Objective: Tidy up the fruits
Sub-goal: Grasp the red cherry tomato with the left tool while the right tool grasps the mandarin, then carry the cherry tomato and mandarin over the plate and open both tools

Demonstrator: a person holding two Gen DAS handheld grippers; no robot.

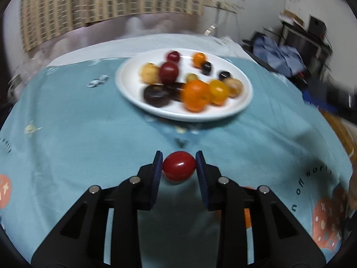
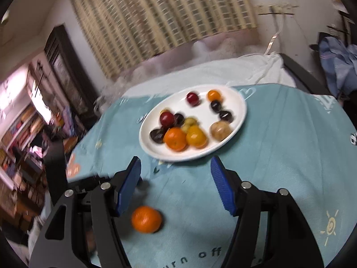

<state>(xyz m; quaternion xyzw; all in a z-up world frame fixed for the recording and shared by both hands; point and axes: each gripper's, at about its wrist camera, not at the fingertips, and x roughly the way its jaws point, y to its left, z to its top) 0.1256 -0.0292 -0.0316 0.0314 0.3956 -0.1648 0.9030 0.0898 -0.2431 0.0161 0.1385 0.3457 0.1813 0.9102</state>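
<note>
Left gripper point(image 1: 179, 164) clenched on a red fruit point(image 1: 179, 166), both blue fingers point(image 1: 156, 176) pressing its sides, above the teal cloth point(image 1: 78, 138) short of the white plate point(image 1: 185, 115). Plate loaded with red, orange, yellow and dark fruits, somewhat blurred. Right gripper point(image 2: 176, 184) released, fingers point(image 2: 130, 185) spread wide, nothing between the pads. Loose orange point(image 2: 146, 218) on the cloth near the left finger, just short of the plate.

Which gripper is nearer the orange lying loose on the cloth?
Right. The orange lies between the right gripper's open fingers, untouched. The left gripper, clamped on a red fruit, sits off to its left.
</note>
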